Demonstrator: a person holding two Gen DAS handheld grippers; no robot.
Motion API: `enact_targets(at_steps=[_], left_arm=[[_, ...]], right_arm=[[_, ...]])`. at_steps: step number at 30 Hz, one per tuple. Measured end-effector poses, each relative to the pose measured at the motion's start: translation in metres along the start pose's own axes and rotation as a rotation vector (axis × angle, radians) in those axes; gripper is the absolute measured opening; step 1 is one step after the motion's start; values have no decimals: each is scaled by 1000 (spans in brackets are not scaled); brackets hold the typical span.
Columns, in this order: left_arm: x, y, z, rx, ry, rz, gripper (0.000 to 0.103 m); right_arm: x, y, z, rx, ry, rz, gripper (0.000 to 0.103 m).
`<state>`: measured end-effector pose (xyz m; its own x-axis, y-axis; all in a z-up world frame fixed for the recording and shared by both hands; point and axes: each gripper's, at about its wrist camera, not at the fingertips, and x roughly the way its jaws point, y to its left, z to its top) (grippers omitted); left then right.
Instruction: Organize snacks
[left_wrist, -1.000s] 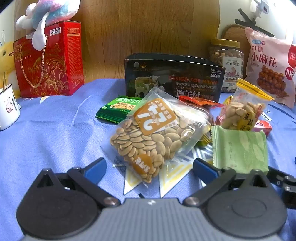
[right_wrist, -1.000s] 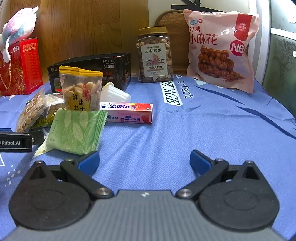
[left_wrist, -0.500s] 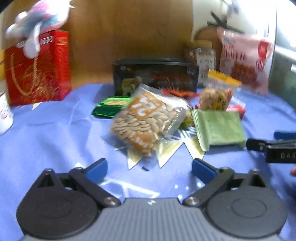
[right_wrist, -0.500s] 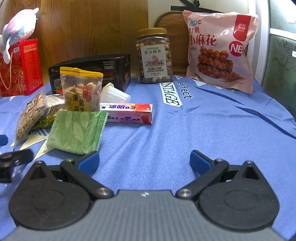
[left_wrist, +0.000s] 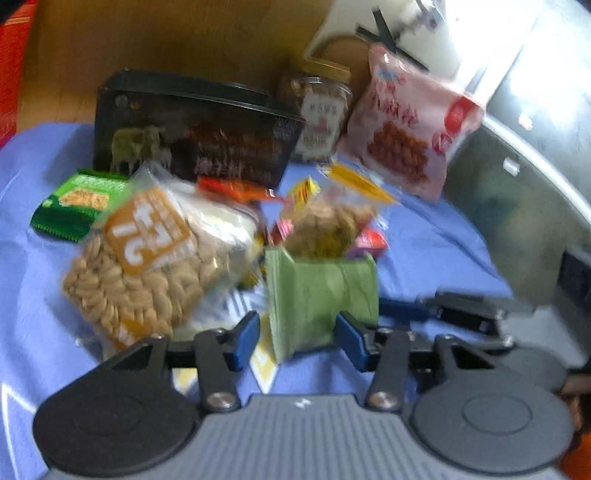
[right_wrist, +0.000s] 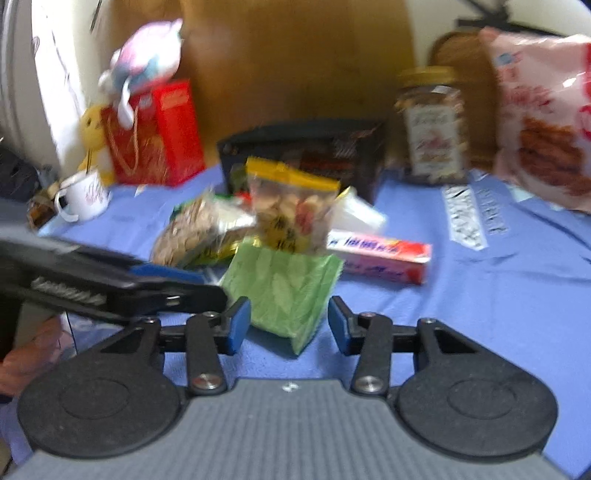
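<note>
A light green snack packet (left_wrist: 317, 291) lies on the blue tablecloth (left_wrist: 436, 251) in front of a heap of snacks. My left gripper (left_wrist: 297, 336) has its jaws closing around the packet's near end. Its right pad is at the packet's edge, and a small gap shows at the left pad. My right gripper (right_wrist: 288, 326) also straddles the green packet (right_wrist: 284, 284) with closing jaws, a gap on each side. The left gripper (right_wrist: 203, 284) reaches in from the left in the right wrist view. Both views are blurred.
Behind the packet are a seed bag with an orange label (left_wrist: 144, 266), a yellow-topped nut bag (right_wrist: 291, 206), a pink-red carton (right_wrist: 380, 254) and a dark green packet (left_wrist: 74, 206). Further back stand a black box (left_wrist: 192, 136), a nut jar (left_wrist: 321, 110), a pink bag (left_wrist: 410, 136), a red gift bag (right_wrist: 155, 140) and a white mug (right_wrist: 85, 195).
Both grippers have swung towards the green packet, the left one turning right, the right one turning left. Both pairs of jaws have narrowed from wide open, with the packet now between them.
</note>
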<state>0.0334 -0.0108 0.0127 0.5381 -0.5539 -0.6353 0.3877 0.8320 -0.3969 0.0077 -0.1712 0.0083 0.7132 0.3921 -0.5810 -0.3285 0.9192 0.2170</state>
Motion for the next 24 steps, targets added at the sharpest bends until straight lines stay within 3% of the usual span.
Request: enact_targets(at_steps=[2,5,8,11,14,17,19,24], left_arm=[[5,2,-1,-30,16,-42,25],[-7,0,-5,-60,14,-68,24],[-46,-10,-1,-29,-57,-98,24],[-73,-12,28,-15,-134,-118,24],[-76,-5,83,36,-204,-82,24],[-47,20,144,-1,-189,-22,24],[-15,43,172,-29,-160,19,24],[38,83,177,-89,-68,100,23]], right_arm=[[3,-5,-3,30,5,30,32],[-6,-6,-4,77,16,84,29],[-27,8,-4,68,-5,99,29],[-48,20,18,52,-69,115,29],[-48,22,66,46,-125,119,29],[-20,17,123,9,-155,103,29],[18,2,156,35,-107,94,29],[100,-20,178,84,14,54,29]])
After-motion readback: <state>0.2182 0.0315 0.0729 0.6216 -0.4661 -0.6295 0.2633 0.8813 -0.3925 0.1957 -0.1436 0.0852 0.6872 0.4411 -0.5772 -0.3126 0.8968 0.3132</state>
